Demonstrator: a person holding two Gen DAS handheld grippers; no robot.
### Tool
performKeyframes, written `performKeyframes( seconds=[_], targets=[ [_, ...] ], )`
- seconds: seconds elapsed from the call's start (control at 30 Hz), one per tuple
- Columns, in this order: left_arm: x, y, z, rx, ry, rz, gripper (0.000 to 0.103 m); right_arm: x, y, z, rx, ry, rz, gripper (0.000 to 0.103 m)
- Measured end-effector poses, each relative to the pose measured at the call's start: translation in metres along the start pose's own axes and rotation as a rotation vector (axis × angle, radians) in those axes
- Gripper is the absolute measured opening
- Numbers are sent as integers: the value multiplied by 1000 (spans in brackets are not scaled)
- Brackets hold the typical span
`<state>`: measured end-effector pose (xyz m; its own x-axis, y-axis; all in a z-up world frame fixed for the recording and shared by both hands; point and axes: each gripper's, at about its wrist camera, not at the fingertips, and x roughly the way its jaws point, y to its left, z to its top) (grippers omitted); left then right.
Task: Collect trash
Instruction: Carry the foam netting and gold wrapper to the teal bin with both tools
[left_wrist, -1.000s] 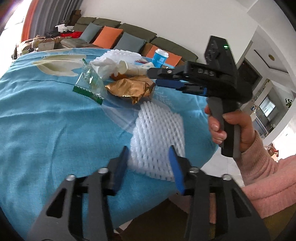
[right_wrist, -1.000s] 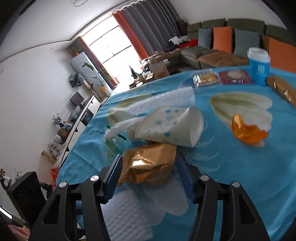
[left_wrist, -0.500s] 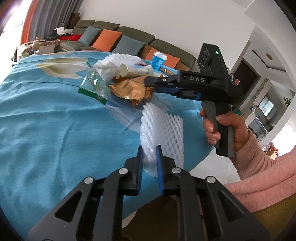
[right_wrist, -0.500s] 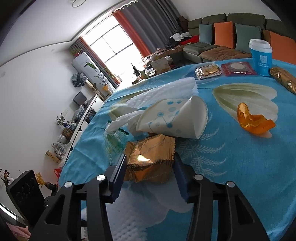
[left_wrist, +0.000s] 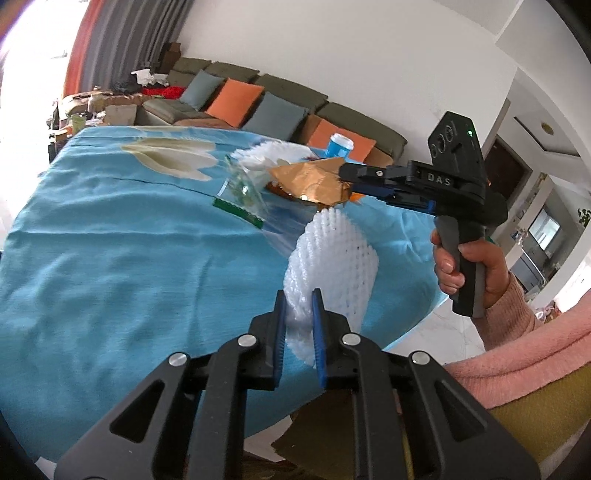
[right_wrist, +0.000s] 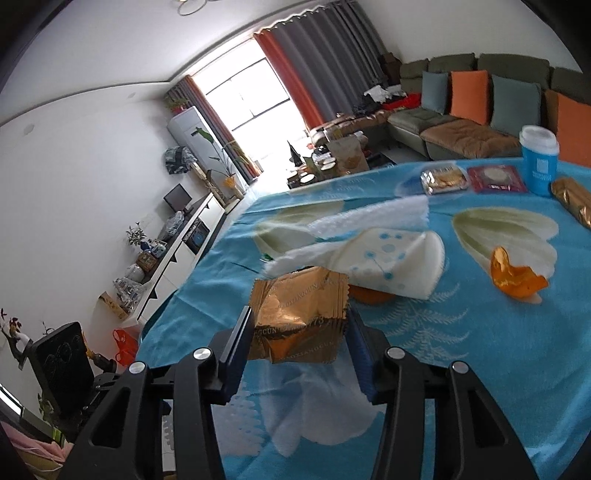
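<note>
My left gripper (left_wrist: 298, 312) is shut on a white foam fruit net (left_wrist: 332, 264) and holds it lifted off the blue tablecloth (left_wrist: 110, 266). My right gripper (right_wrist: 299, 332) is shut on a gold foil wrapper (right_wrist: 299, 314) and holds it above the cloth; the wrapper also shows in the left wrist view (left_wrist: 306, 179), held by the right gripper (left_wrist: 347, 173). On the table lie a crushed white paper cup (right_wrist: 391, 258), a second foam net (right_wrist: 369, 218), a clear wrapper with a green strip (left_wrist: 240, 199) and orange peel (right_wrist: 517, 278).
At the far side of the table stand a blue cup with a white lid (right_wrist: 539, 160), a packet of biscuits (right_wrist: 443, 179), a red packet (right_wrist: 496, 179) and a gold packet (right_wrist: 574, 201). The table edge (left_wrist: 406, 332) is close on the right. A sofa (left_wrist: 258, 96) is behind.
My left gripper has closed on the foam net and raised it. My right gripper has closed on the gold wrapper and lifted it off the cloth.
</note>
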<state>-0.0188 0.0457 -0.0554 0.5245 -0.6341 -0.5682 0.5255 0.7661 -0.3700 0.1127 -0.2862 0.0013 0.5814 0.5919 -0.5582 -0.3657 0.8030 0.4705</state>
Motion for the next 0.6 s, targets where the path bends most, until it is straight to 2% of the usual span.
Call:
performKeyframes(
  seconds=[0.27, 0.6],
  targets=[
    [-27, 14, -1, -24, -57, 42, 13, -5, 19, 10, -41, -37, 30, 47],
    [-54, 24, -4, -46, -110, 98, 13, 7, 44, 12, -82, -27, 78, 47]
  ],
)
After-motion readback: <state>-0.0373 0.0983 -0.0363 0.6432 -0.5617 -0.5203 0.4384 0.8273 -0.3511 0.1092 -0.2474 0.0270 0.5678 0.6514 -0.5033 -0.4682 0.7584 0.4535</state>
